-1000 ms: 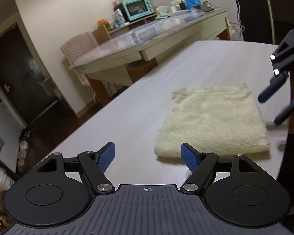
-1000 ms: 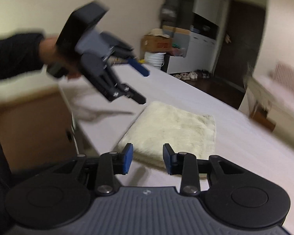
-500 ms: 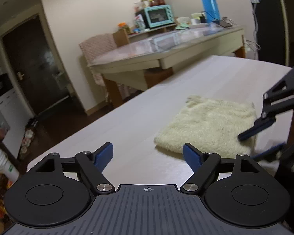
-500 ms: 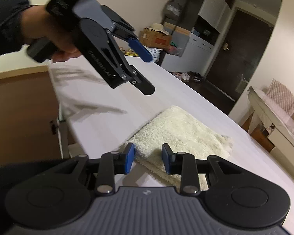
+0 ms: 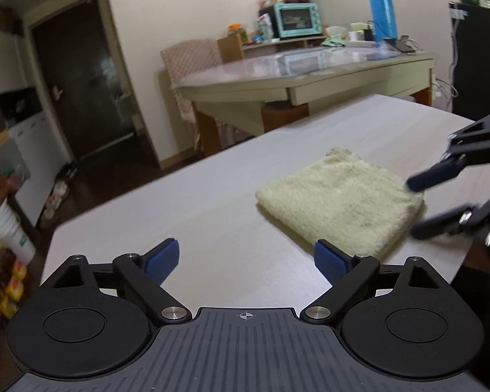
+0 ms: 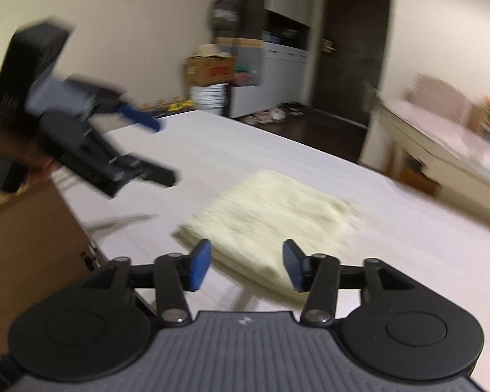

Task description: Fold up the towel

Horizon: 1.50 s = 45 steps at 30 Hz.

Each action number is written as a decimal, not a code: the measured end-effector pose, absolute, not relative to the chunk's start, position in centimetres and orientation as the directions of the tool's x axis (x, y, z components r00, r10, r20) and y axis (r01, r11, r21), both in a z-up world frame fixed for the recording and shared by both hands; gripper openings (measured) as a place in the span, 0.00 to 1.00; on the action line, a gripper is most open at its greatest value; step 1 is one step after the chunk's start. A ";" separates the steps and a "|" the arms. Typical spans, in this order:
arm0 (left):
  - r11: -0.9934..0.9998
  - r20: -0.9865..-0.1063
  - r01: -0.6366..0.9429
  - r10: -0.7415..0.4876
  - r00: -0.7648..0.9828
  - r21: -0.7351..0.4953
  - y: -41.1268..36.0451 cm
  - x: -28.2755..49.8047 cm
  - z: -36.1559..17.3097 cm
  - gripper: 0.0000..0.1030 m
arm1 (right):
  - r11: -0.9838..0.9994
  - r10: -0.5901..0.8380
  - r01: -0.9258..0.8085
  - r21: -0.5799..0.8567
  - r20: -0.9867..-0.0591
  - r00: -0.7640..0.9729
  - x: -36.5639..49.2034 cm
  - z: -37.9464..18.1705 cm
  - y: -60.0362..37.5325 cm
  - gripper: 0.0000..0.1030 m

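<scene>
A cream fluffy towel [image 5: 339, 196] lies folded into a thick rectangle on the white table [image 5: 186, 215]. It also shows, blurred, in the right wrist view [image 6: 268, 219]. My left gripper [image 5: 246, 259] is open and empty, held above the table to the left of the towel. It shows in the right wrist view [image 6: 166, 153] hovering left of the towel. My right gripper [image 6: 246, 268] is open and empty, just above the towel's near edge. In the left wrist view it [image 5: 418, 205] hangs at the towel's right corner.
The table's near edge [image 6: 81, 225] drops off on the left of the right wrist view. A second table [image 5: 310, 72] with a teal oven [image 5: 297, 19] and a blue flask [image 5: 382, 9] stands behind. A chair [image 5: 192, 62] and a dark door [image 5: 78, 81] lie beyond.
My right gripper has opened wider and swung to the right over the towel's edge. My left gripper has drawn back and to the left, away from the towel, staying open.
</scene>
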<state>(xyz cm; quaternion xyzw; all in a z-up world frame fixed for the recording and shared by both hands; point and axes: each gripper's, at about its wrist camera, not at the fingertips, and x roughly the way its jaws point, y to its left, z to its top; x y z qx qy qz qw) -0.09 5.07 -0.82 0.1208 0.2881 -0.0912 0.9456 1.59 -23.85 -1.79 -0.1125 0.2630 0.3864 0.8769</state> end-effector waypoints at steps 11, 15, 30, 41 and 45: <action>0.984 -0.579 0.107 -0.004 0.815 0.144 1.3 -2.8 -1.0 1.00 | 0.790 0.542 -0.606 0.086 -0.559 0.628 0.2 -0.3 -27.8 1.00; 0.990 -0.589 0.059 0.028 0.807 0.128 0.6 -3.8 -0.8 1.00 | 0.811 0.519 -0.576 0.102 -0.579 0.629 -0.2 -0.1 -27.9 1.00; 0.997 -0.613 -0.059 0.078 0.786 0.052 -0.9 -6.0 0.8 1.00 | 0.847 0.487 -0.511 0.146 -0.597 0.637 -1.7 0.4 -30.0 1.00; 0.993 -0.627 -0.111 0.111 0.771 0.040 -1.3 -6.1 1.0 1.00 | 0.857 0.472 -0.492 0.150 -0.610 0.636 -1.4 0.0 -29.9 1.00; 0.993 -0.625 -0.110 0.104 0.774 0.028 -1.4 -6.3 1.1 1.00 | 0.859 0.469 -0.490 0.148 -0.612 0.637 -1.4 0.0 -29.8 1.00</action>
